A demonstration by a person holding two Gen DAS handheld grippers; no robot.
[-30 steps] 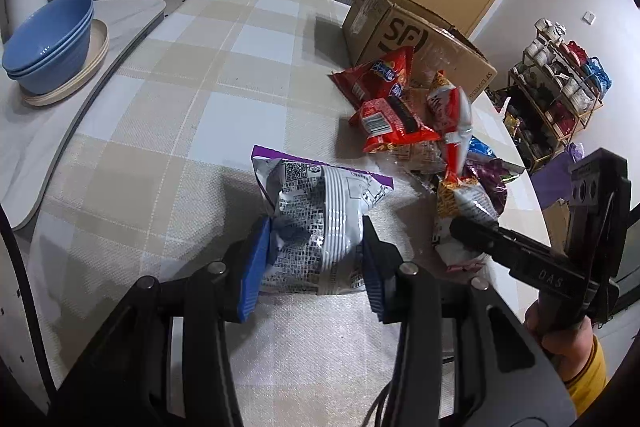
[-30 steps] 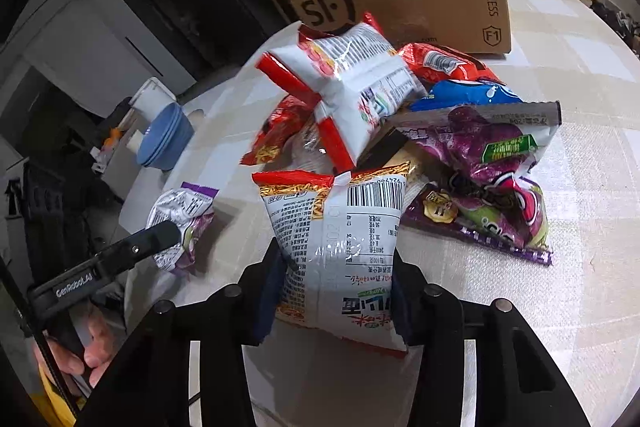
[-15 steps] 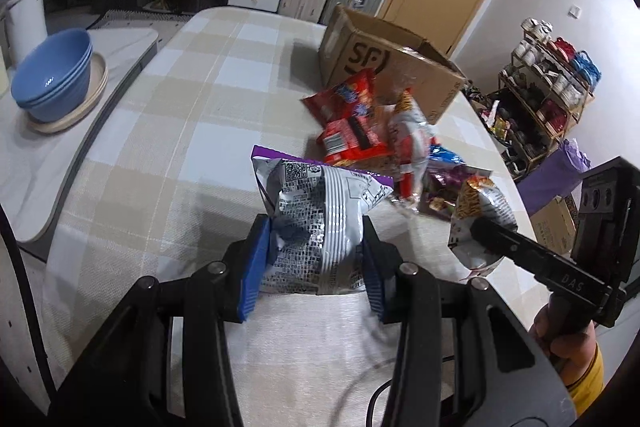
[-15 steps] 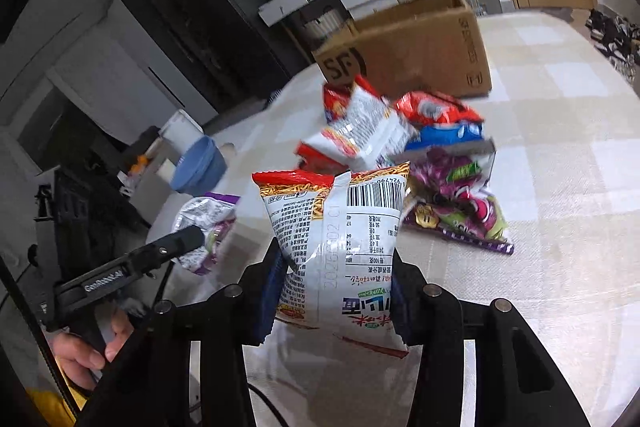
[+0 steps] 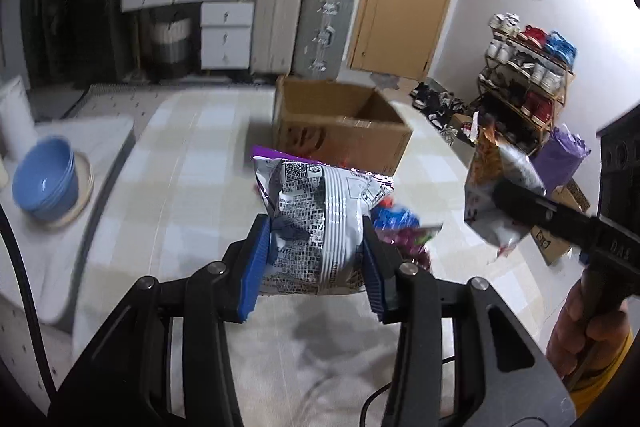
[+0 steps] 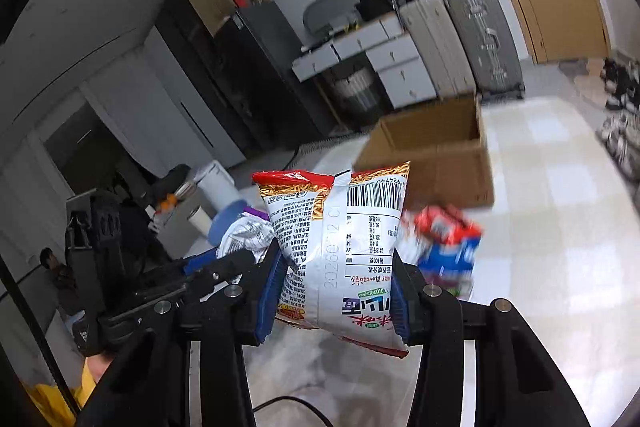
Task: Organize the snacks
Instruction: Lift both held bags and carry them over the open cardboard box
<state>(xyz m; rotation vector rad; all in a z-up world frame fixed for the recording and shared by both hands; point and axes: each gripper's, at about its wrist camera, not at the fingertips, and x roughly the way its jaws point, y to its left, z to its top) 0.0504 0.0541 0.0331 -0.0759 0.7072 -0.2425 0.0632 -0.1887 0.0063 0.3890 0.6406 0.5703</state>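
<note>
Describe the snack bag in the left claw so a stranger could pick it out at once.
On the near side of the open cardboard box on the checked table, the left claw grips a silver bag. Unlike its red, blue and orange neighbours, it has dense black print and a purple top edge.

left gripper (image 5: 316,263) | jaws clamp silver-purple snack bag (image 5: 320,223) | above table (image 5: 180,187)

Silver-and-purple snack bag (image 5: 320,223), red-orange-white noodle bag (image 6: 340,247), brown cardboard box (image 5: 344,139), beige-white checked bench (image 5: 192,163) cloth, blue bowls (image 5: 46,183).
</note>
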